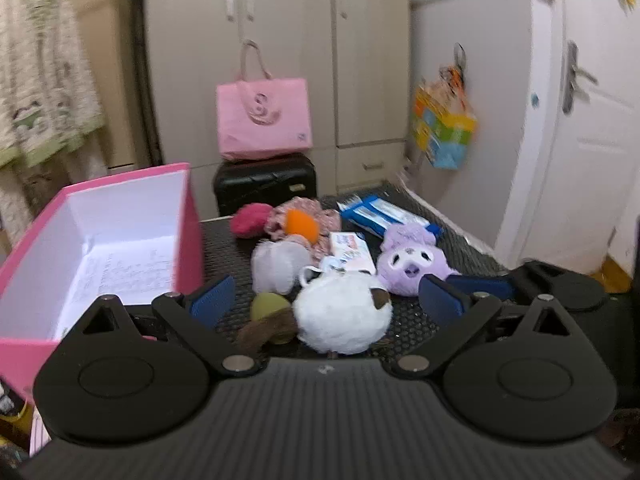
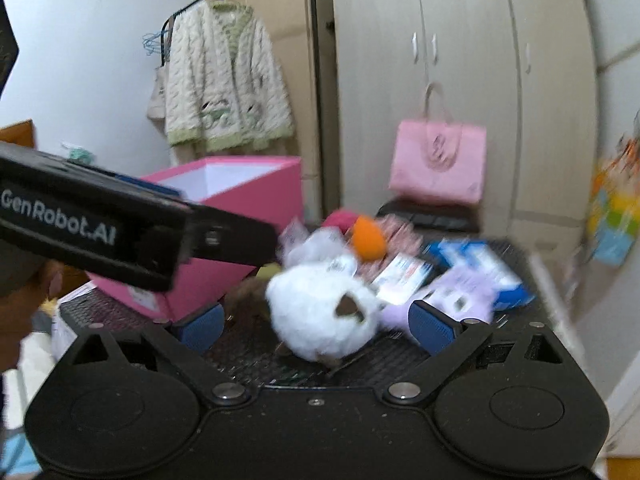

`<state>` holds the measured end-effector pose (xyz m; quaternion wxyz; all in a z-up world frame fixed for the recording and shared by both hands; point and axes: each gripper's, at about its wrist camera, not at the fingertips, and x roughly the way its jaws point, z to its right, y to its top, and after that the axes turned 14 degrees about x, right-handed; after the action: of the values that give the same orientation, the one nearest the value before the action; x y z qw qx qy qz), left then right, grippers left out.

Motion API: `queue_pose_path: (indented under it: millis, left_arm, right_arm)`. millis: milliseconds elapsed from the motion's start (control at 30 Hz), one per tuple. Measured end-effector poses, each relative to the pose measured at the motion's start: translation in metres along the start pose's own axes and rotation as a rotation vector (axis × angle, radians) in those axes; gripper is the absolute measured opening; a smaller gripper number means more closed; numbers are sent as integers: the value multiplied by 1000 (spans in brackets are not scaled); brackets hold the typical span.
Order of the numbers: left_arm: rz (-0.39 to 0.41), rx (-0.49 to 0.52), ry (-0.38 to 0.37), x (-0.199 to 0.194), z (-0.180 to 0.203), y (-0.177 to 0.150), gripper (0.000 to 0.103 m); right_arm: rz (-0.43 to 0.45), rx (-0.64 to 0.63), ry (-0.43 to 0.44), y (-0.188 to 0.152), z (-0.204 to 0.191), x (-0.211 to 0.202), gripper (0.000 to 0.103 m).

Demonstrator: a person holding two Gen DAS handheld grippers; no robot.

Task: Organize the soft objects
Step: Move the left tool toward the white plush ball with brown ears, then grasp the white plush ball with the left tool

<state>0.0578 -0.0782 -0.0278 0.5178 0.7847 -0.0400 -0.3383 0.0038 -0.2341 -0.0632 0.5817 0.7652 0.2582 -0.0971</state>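
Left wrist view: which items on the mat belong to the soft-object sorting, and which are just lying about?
Job:
white plush
purple plush
grey plush
orange ball
red pompom
pink box

Lying about:
blue packets
pink bag
black case
hanging jacket

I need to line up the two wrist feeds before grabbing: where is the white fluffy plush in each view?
Left wrist: white fluffy plush low centre, between the open fingers of the left gripper.
Right wrist: white fluffy plush centre, between the open fingers of the right gripper.
Shared landmark: pink box, left of the plush.
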Motion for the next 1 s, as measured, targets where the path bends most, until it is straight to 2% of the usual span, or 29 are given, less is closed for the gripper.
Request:
queue_pose_path:
  millis: [167,267,433,567,700,800,1000]
  left_arm:
    - [-17,82,-26,23,12,2,99]
    - [-58,48,-66,42,8,3,98]
    - [-137,-8,-119,73,-4,0,85]
    - [-198,-29,-159,90,-6,-5,80]
    - [-241,-76,-220,100,-6,-10,79]
    - [-240,-34,-170,98,3,-14,72]
    - [-231,-30,-180,90,4,-12,71]
  right_arm:
    - [-28,20,6,-8,9,21,100]
    - [-60,30,0,-9,14,37,100]
    - [-101,56,4,-10,22,56,98]
    - [-116,66,16,-15,25,63,84]
    - [-121,-18,10,-23,17,69,75]
    - [-100,-23,-3,-24,15,69,70]
    - [-75,-52,-1,-26,10,59,68]
